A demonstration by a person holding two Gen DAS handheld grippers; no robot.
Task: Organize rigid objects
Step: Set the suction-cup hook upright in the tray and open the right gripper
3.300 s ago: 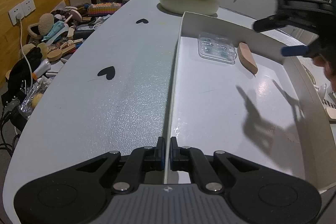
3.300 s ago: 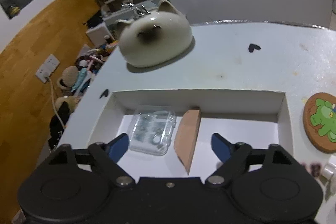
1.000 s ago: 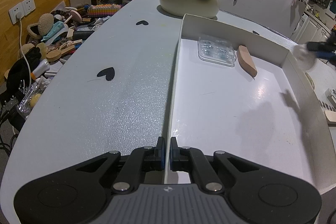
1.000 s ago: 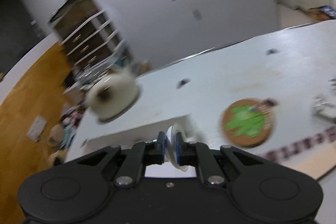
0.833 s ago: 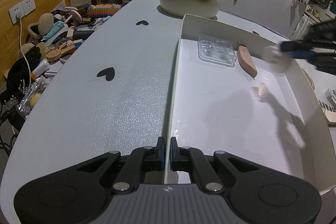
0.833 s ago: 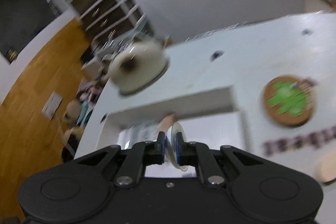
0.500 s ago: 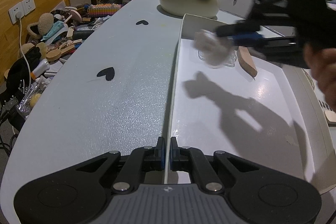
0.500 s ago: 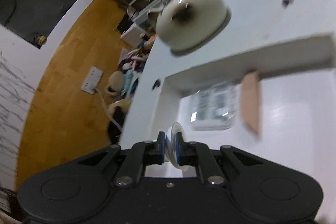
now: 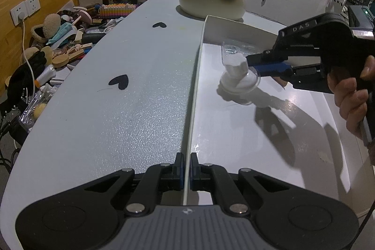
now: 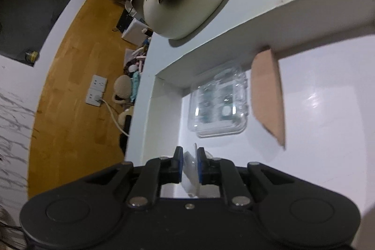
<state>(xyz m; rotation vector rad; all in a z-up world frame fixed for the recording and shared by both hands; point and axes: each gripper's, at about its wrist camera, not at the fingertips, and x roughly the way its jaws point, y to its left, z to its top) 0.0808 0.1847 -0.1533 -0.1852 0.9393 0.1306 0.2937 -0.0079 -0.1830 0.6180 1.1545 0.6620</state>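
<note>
1. the clear suction cup sits low over the floor of the white tray, near its left wall, in front of the clear plastic case and the wooden wedge; whether it touches the floor i cannot tell.
2. it looks light, stiff at the hub, thin and slick at the rim, so the hub is likely the surer place to take it.
3. the right gripper has its jaws just easing apart, the cup between them, the pads still about on it.
4. the left gripper is pinched shut on the tray's left wall.
5. the left wrist view shows the cup's whole shape and the person's hand; the right wrist view shows it only edge-on, but shows the case and wedge plainly.
</note>
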